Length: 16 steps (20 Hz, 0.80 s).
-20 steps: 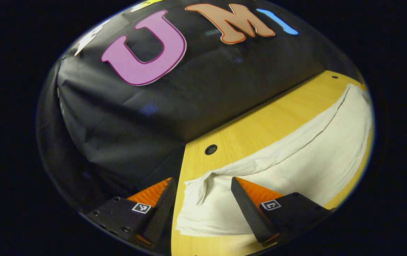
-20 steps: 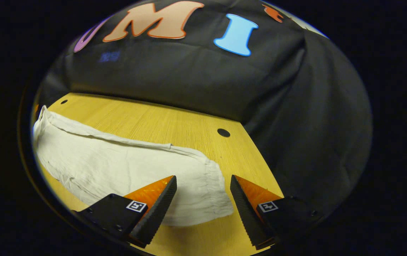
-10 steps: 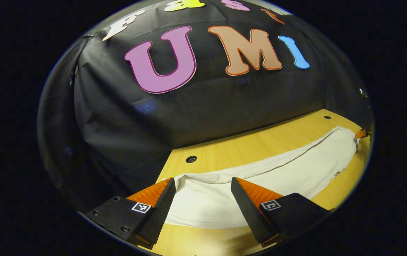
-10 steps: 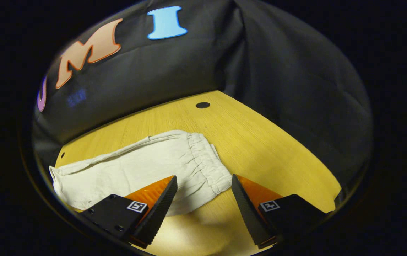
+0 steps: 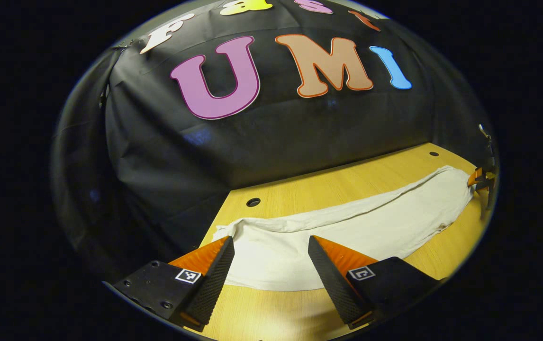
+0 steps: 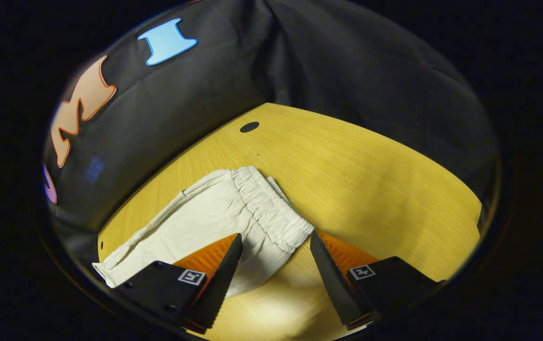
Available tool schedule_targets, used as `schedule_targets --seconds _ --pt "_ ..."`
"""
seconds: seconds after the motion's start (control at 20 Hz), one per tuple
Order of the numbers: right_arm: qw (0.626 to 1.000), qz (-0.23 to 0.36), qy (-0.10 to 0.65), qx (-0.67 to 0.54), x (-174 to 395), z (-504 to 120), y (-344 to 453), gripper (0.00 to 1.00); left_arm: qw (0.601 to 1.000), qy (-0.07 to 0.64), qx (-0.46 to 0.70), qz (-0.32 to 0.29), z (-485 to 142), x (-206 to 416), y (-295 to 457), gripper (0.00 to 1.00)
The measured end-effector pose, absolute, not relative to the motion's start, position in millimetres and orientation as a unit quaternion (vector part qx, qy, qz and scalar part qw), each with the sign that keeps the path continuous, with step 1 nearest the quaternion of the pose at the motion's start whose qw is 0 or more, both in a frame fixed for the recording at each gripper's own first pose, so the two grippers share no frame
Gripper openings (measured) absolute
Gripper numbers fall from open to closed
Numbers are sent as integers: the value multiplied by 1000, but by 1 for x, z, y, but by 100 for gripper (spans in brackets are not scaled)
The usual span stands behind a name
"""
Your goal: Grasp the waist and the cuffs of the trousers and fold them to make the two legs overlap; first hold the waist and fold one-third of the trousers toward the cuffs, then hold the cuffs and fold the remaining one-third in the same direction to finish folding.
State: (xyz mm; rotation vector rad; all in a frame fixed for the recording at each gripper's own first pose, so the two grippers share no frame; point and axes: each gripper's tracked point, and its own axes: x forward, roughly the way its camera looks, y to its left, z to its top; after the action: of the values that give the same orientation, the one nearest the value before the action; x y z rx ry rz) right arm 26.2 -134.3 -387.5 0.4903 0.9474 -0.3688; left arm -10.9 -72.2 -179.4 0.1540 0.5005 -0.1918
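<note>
- Left tongs point(image 5: 269, 263) hover spread above the cuff end of the trousers point(image 5: 347, 232), holding nothing; the cloth lies between and just ahead of the two fingers.
- Right tongs point(image 6: 274, 263) are spread too, empty, with the gathered waist point(image 6: 271, 213) just ahead of them and its near corner between the fingertips.
- In the left gripper view the right tongs also show far off at the other end of the cloth.
- White trousers lie long and flat on the yellow worktop point(image 6: 371, 180). The legs seem already laid one over the other, though I cannot tell how well the edges match.
- By my judgement the step in hand is taking hold of the waist for the first one-third fold toward the cuffs.
- To do it well, bring the right tongs down over the elastic band so that one finger slides under all layers, and pinch the whole thickness, not just the top sheet.
- Lift only a little, carry the waist straight along the legs, and keep the side edges in line.
- Thin cloth like this probably drags and wrinkles, so steadying the cuff end with the left tongs should help.
</note>
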Motion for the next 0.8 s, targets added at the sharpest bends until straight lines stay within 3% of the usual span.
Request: schedule_targets --seconds 0.05,0.1,0.15,0.25,0.55,0.8 --pt "839 -178 460 230 22 -390 -141 74 961 249 75 -92 -179 -15 -73 96" --pt "837 -170 462 238 21 -391 -142 67 961 251 72 -90 -179 -17 -74 96" --pt "829 -164 473 250 18 -391 -138 37 962 251 69 -89 -179 -19 -76 96" --pt "834 -162 466 248 22 -390 -145 21 962 250 63 -84 -177 -24 -79 96" --pt "848 -161 453 224 26 -380 -153 19 964 252 43 -67 -174 -37 -86 96" --pt "876 -124 415 210 34 -333 -153 18 966 249 32 -57 -173 -37 -73 96"
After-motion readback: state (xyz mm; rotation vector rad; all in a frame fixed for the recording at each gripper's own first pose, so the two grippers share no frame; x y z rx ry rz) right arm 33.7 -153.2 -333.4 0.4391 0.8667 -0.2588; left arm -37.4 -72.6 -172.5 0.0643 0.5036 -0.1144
